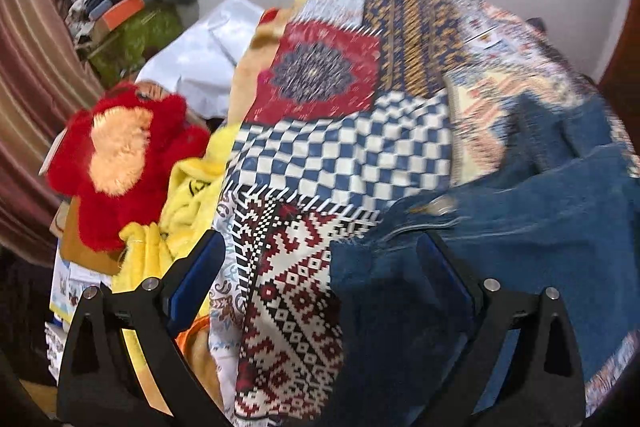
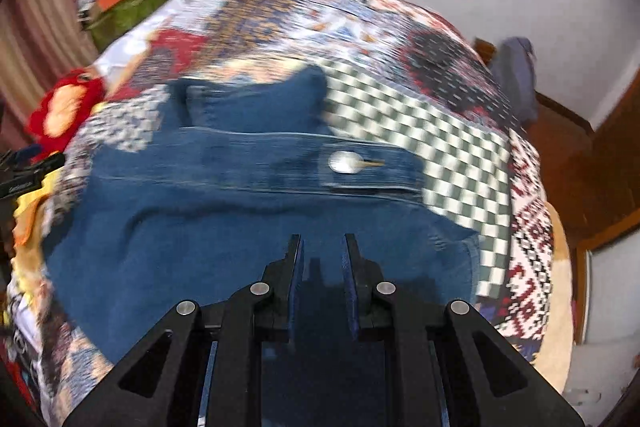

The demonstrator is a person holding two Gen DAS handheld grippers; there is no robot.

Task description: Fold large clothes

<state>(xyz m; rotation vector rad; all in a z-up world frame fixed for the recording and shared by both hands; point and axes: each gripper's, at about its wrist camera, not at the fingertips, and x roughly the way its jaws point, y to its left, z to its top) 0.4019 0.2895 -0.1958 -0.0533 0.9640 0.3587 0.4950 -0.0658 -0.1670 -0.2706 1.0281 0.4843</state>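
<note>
Denim jeans (image 2: 240, 227) fill mid-frame on my patchwork spread (image 1: 344, 155). My left gripper (image 1: 320, 259) gapes wide, empty; my right gripper (image 2: 322, 247) looks pinched, possibly on denim, though blurred.

Both wrist cameras look steeply down along their own fingers, close above the jeans (image 2: 240, 227) on the patchwork spread (image 1: 340, 147).

The left tool (image 1: 320, 259) points steeply downward, its two black fingers spread wide, blue pads (image 1: 196, 279) facing inward with nothing pressed between them. The right tool (image 2: 322, 259) also tilts steeply down; its fingers are drawn in close, nearly parallel, with only a narrow gap between the pads (image 2: 297, 287).
</note>
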